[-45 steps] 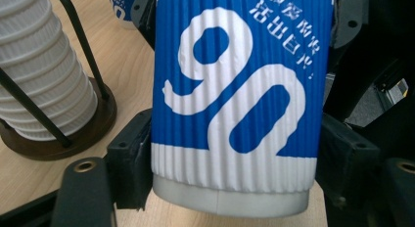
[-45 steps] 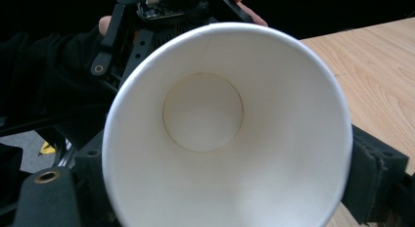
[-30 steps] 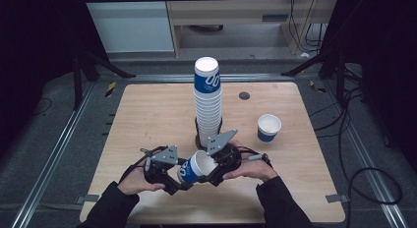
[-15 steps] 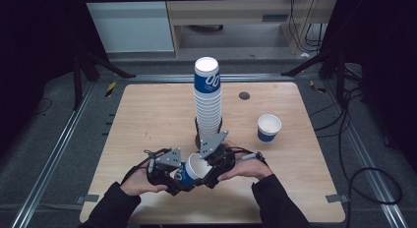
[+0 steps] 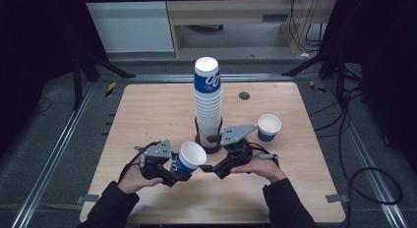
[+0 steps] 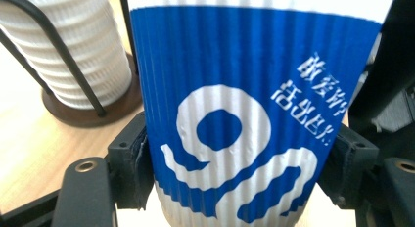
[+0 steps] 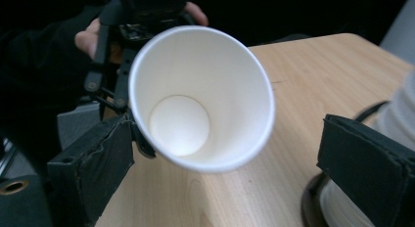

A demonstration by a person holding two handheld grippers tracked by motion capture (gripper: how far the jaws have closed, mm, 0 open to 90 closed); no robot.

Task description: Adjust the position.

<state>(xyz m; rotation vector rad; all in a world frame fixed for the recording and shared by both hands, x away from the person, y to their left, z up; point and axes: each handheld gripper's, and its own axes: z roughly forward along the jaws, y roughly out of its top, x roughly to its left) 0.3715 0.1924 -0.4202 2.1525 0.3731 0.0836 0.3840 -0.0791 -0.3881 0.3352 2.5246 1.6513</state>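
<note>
A blue-and-white ribbed paper cup (image 5: 189,158) hangs tilted above the table's front, its mouth turned toward the right hand. My left gripper (image 5: 179,171) is shut on its body; the jaws have just closed, and both pads (image 6: 134,163) press the cup (image 6: 235,114). My right gripper (image 5: 206,167) is just right of the rim. Its jaws have just been opening and stand wide on either side of the cup's mouth (image 7: 200,95) without pressing it. A tall stack of the same cups (image 5: 207,105) stands in a wire holder (image 5: 209,144) behind both grippers.
One more cup (image 5: 268,127) stands upright at the right of the wooden table (image 5: 147,115). A small dark disc (image 5: 244,95) lies near the far edge. The stack (image 6: 73,46) is close behind the held cup. Metal rails and cables run along the floor on both sides.
The right gripper has let go of the cup's rim and drawn back a little to the right. The cup stays in the left gripper, which has hardly moved.
</note>
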